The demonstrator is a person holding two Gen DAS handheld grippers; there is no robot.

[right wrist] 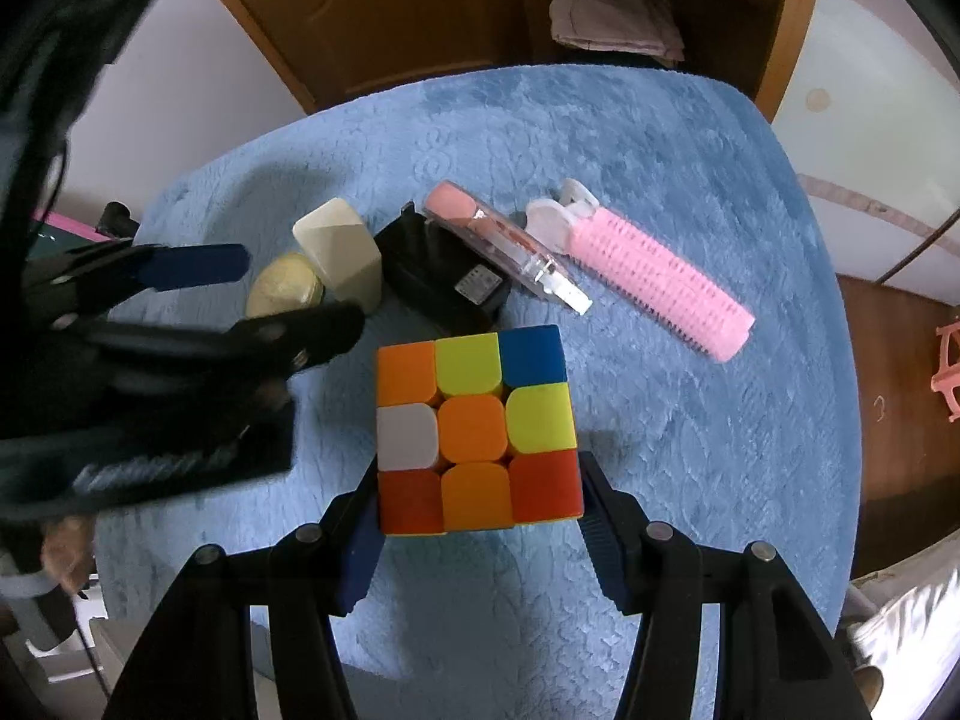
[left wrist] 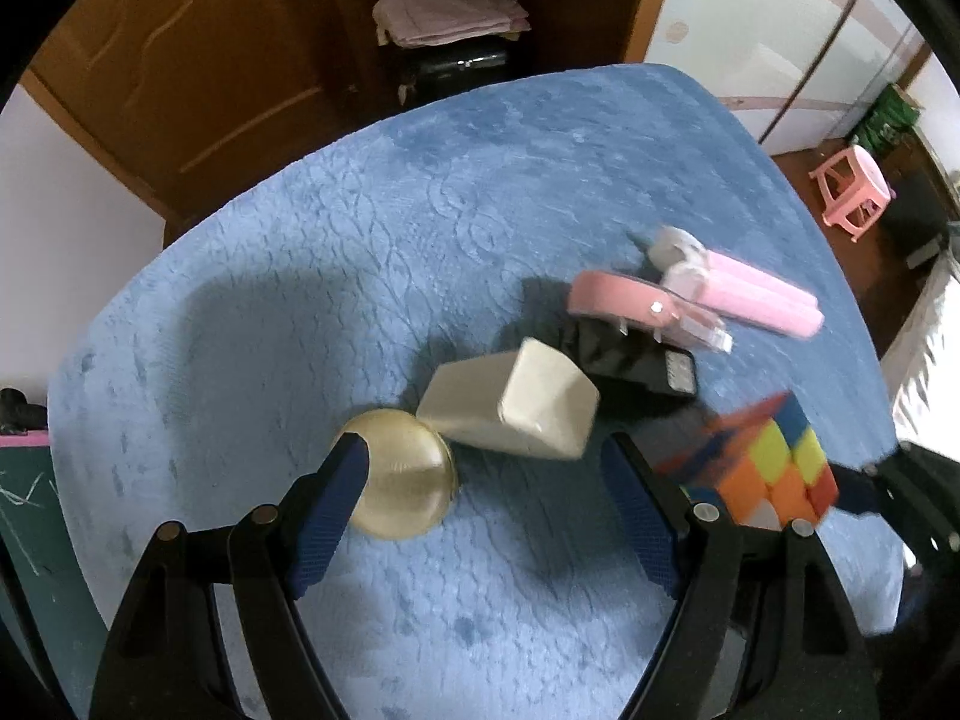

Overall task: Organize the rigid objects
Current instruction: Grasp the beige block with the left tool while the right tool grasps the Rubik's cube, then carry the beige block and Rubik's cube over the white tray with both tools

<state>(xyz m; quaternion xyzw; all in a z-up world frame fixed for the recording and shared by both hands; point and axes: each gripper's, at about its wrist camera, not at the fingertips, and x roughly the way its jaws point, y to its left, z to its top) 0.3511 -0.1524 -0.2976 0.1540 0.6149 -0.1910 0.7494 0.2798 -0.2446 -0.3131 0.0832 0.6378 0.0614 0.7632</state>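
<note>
Blue plush covers the bench (right wrist: 690, 450), and near its front edge my right claw (right wrist: 480, 516) grips the puzzle cube (right wrist: 477, 429) by opposite flat sides. It's stiff, light, probably slick plastic. My left claw (left wrist: 480, 510) hangs open, empty.

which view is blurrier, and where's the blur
Left wrist view: the multicoloured puzzle cube at right is motion-smeared, the cream block soft. Right wrist view: the cube is sharp; only the left gripper blurs.
</note>
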